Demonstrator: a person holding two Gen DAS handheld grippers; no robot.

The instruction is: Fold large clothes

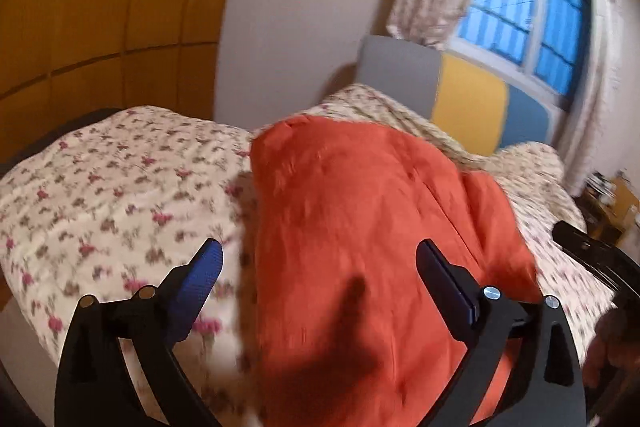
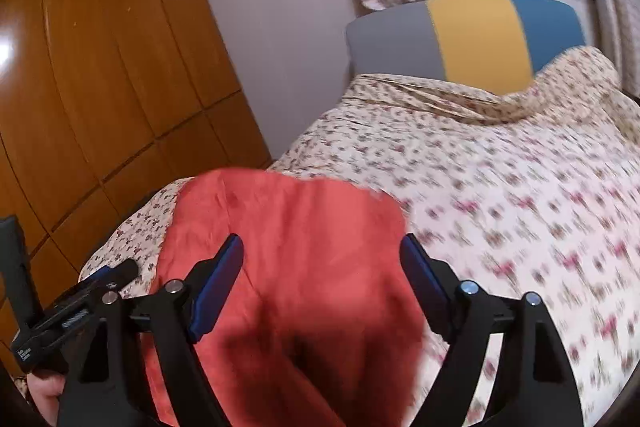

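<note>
Orange cloth (image 1: 360, 227) lies in a soft bundle on the flowery bed cover (image 1: 112, 187), down at the foot end, far from the headboard (image 2: 460, 35). Both grippers hang over it with fingers spread wide and holding nothing, the left gripper (image 1: 320, 271) and the right gripper (image 2: 322, 267) side by side. I think they are open like that to grab an edge and make a fold.

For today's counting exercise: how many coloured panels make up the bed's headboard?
3. The headboard runs left to right: a grey panel nearest the wall, a yellow panel in the middle, a blue panel under the window. The floral bedding may hide more.
</note>
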